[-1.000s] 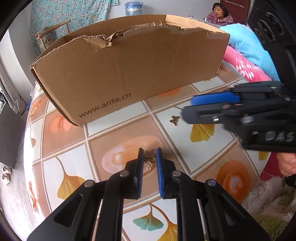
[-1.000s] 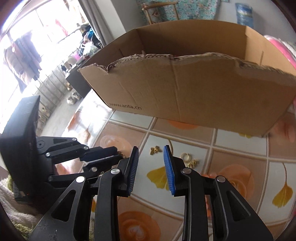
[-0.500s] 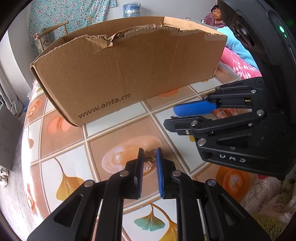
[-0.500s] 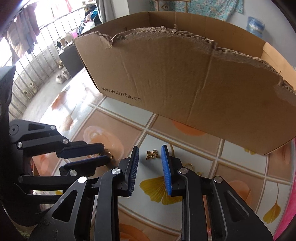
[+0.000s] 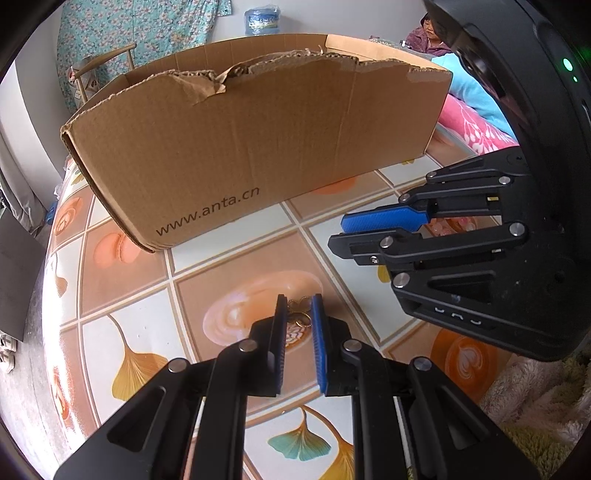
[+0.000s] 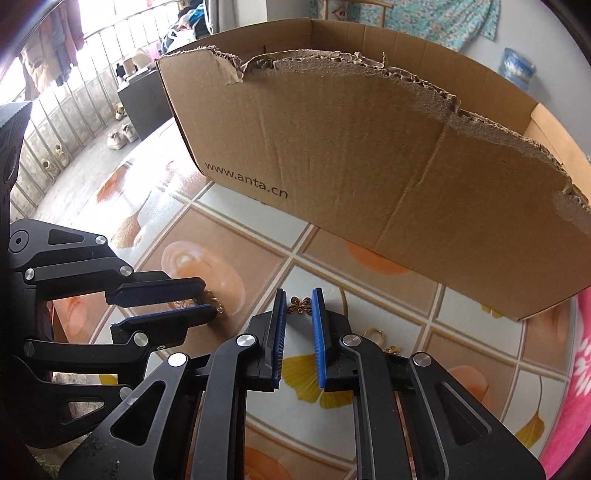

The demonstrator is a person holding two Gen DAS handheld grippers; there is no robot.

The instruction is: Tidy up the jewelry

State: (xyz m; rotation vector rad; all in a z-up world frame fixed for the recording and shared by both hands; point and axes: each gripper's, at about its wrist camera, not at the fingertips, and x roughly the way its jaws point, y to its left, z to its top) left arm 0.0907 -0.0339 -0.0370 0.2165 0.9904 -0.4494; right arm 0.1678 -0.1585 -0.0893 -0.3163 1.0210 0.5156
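Observation:
A gold butterfly charm with a ring [image 5: 297, 314] lies on the patterned tabletop between the fingertips of my left gripper [image 5: 298, 306], whose jaws stand narrowly apart around it; it also shows in the right wrist view [image 6: 212, 301]. A bronze butterfly charm [image 6: 300, 305] lies between the tips of my right gripper [image 6: 298, 303], jaws narrowly open on either side. The right gripper [image 5: 364, 230] reaches in from the right in the left wrist view. The cardboard box [image 5: 258, 147] stands just behind both.
A gold ring [image 6: 373, 334] and a small gold charm [image 6: 392, 349] lie right of the right gripper. The tiled-pattern tabletop [image 5: 129, 295] runs left to its edge. Pink and blue bedding [image 5: 476, 125] lies to the right. A person [image 5: 430, 35] sits far back.
My right gripper has moved left and lower, bringing its tips around the bronze butterfly charm and narrowing slightly. My left gripper has stayed around the gold charm.

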